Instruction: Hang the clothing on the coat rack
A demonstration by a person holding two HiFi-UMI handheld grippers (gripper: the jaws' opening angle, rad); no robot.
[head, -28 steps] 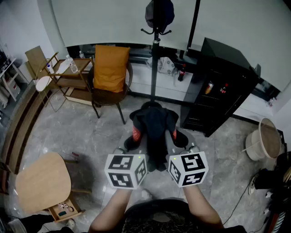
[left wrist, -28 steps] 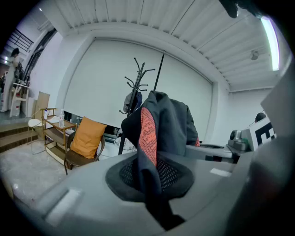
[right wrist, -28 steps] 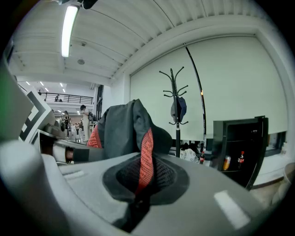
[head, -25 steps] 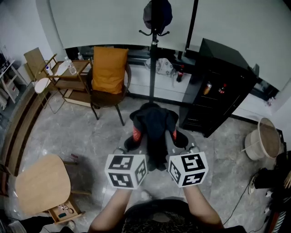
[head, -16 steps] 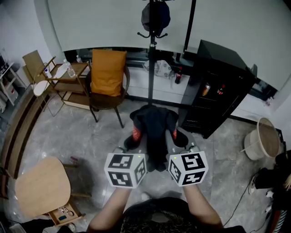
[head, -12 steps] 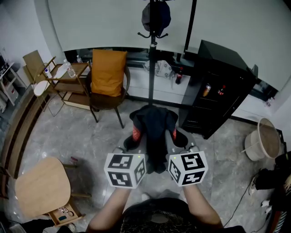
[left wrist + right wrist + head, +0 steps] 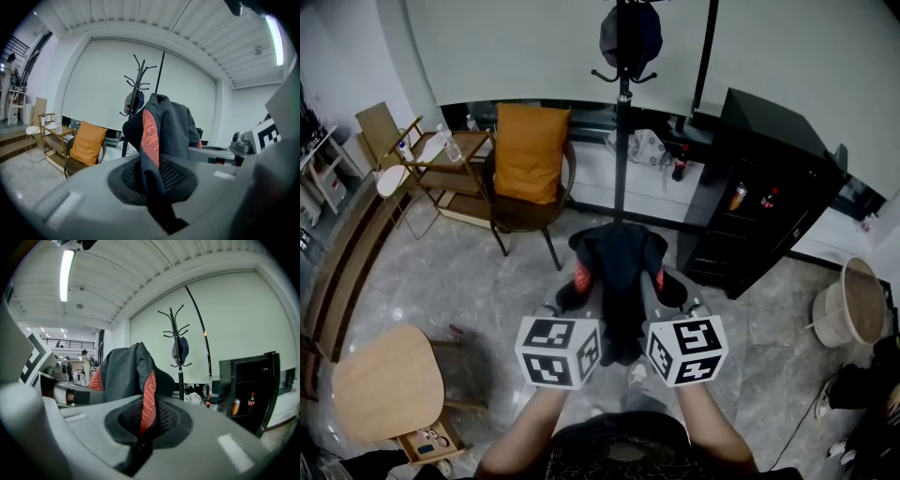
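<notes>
Dark grey clothing with orange-red patterned panels (image 7: 617, 267) hangs bunched between the two grippers, held up in front of the person over the grey marbled floor (image 7: 459, 281). It is well apart from the coat rack. A black cabinet (image 7: 769, 141) stands at the right by the wall. Left of it rises the tall black metal coat rack (image 7: 622, 131), with a dark cap (image 7: 631, 33) on a top hook. A brown chair (image 7: 520, 202) carrying an orange cushion (image 7: 530, 141) sits further left. The left gripper (image 7: 581, 286) has its fingers (image 7: 84, 187) pinching one fold of the clothing, an orange-red strip running down between them. The right gripper (image 7: 659, 281) has its fingers (image 7: 225, 437) clamped on another fold in the same way.
</notes>
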